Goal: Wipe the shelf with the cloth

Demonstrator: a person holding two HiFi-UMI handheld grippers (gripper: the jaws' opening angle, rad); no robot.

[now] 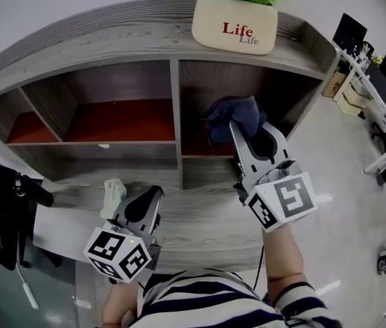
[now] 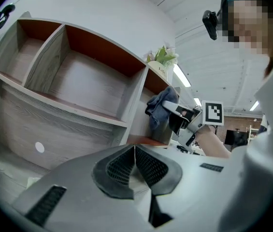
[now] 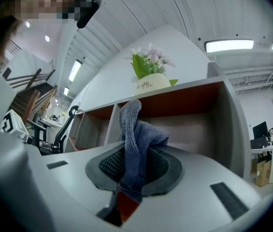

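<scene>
A dark blue cloth (image 1: pixel 232 117) hangs bunched from my right gripper (image 1: pixel 239 130), which is shut on it. It is held at the mouth of the right compartment of the grey wooden shelf (image 1: pixel 176 108), whose back panels are red. The right gripper view shows the cloth (image 3: pixel 134 134) rising from between the closed jaws, with the compartment behind it. My left gripper (image 1: pixel 154 195) is lower, over the bottom ledge, and is shut on nothing. In the left gripper view its pads (image 2: pixel 122 167) meet, and the cloth (image 2: pixel 159 108) shows beyond, in the right gripper.
A cream plant pot (image 1: pixel 235 22) marked "Life" stands on the shelf's top. A pale crumpled item (image 1: pixel 113 194) lies on the bottom ledge beside the left gripper. A black chair (image 1: pixel 1 207) is at the left; desks with monitors (image 1: pixel 378 80) are at the right.
</scene>
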